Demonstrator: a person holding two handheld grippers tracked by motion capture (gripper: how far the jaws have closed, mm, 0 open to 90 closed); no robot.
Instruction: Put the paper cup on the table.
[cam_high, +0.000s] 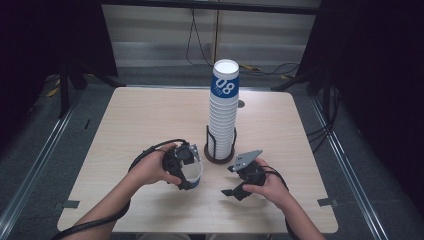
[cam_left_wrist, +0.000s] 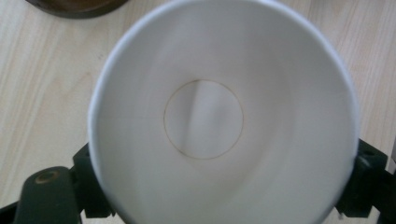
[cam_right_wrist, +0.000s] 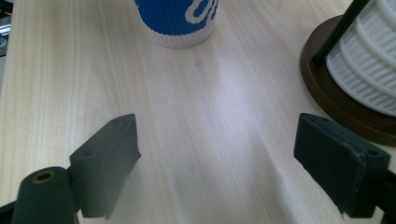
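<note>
A white paper cup (cam_high: 195, 176) with a blue band stands upright on the table in front of me. My left gripper (cam_high: 183, 169) comes down over it, with its jaws against both sides of the rim. The left gripper view looks straight into the empty cup (cam_left_wrist: 203, 119), with the left gripper (cam_left_wrist: 224, 186) hugging it. In the right gripper view the cup's blue base (cam_right_wrist: 180, 21) rests on the wood ahead. My right gripper (cam_high: 231, 192) lies low on the table to the cup's right. The right gripper (cam_right_wrist: 217, 140) is open with bare wood between its jaws.
A tall stack of white cups (cam_high: 223, 115), the top one marked 08 on blue, stands in a wire holder on a dark round base (cam_high: 219, 159) just behind the two grippers. That base (cam_right_wrist: 327, 88) is close to my right jaw. The wooden table (cam_high: 140, 120) has room at left.
</note>
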